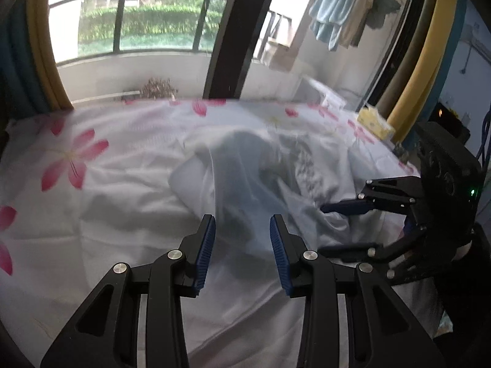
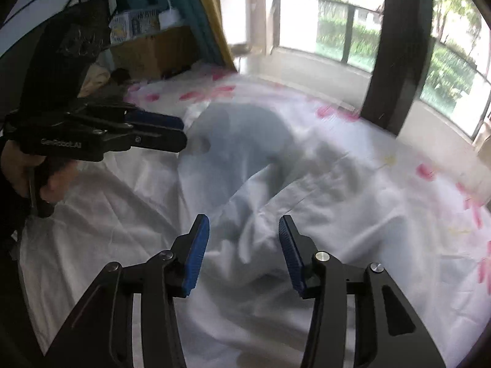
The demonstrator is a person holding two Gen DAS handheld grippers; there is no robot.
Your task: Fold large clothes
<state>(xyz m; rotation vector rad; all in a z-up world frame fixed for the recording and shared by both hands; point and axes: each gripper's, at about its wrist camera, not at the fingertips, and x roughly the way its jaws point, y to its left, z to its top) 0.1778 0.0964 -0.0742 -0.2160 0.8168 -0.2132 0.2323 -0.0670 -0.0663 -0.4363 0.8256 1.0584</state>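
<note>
A crumpled pale blue-white garment (image 1: 245, 178) lies heaped in the middle of a bed; it also shows in the right wrist view (image 2: 254, 168). The picture is blurred. My left gripper (image 1: 242, 224) is open and empty, hovering over the garment's near edge; it also shows in the right wrist view (image 2: 181, 132) at the left. My right gripper (image 2: 244, 224) is open and empty above the garment's near folds; it also shows in the left wrist view (image 1: 322, 230) at the right, jaws spread.
The bed has a white sheet with pink flowers (image 1: 73, 159). A yellow tissue box (image 1: 374, 122) sits at the bed's far right. Cardboard boxes (image 2: 153, 49) stand beside the bed. Balcony windows (image 1: 138, 21) and curtains lie behind.
</note>
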